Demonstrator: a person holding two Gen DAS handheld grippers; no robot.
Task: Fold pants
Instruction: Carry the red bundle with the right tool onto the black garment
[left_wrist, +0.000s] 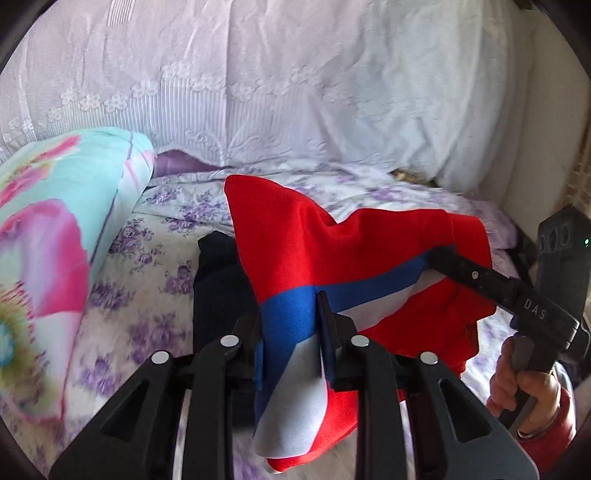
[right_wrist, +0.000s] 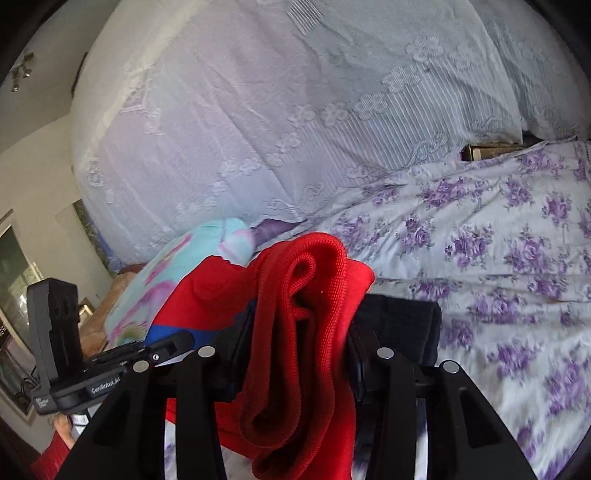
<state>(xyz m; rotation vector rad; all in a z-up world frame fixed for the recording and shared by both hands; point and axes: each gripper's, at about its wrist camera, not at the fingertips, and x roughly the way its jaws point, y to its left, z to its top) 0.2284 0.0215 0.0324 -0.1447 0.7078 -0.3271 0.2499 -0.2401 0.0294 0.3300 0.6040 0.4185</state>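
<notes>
Both tongs carry the pants (left_wrist: 295, 243) clear above the bed (left_wrist: 155, 280); the garment is red with a blue and white stripe.

Left tongs (left_wrist: 290, 325): jaws narrowly parted and clamped on the striped side panel, which runs between the pads and hangs below them.

Right tongs (right_wrist: 295, 332): jaws about half apart, closed on a thick bunched roll of ribbed red cloth, apparently a cuff or the waistband; which one cannot be told.

Governing relation: the pants span from one pair of tongs to the other, long axis roughly along the line joining them, cloth sagging between. Each hand is equally near, being already on the cloth.

A dark garment (left_wrist: 218, 280) lies on the floral sheet just below and beyond the hanging pants. A bright flowered pillow (left_wrist: 62, 229) sits to the left.

Judgement: the pants are in carriage toward a lay-down; they need open sheet clear of the dark garment.
</notes>
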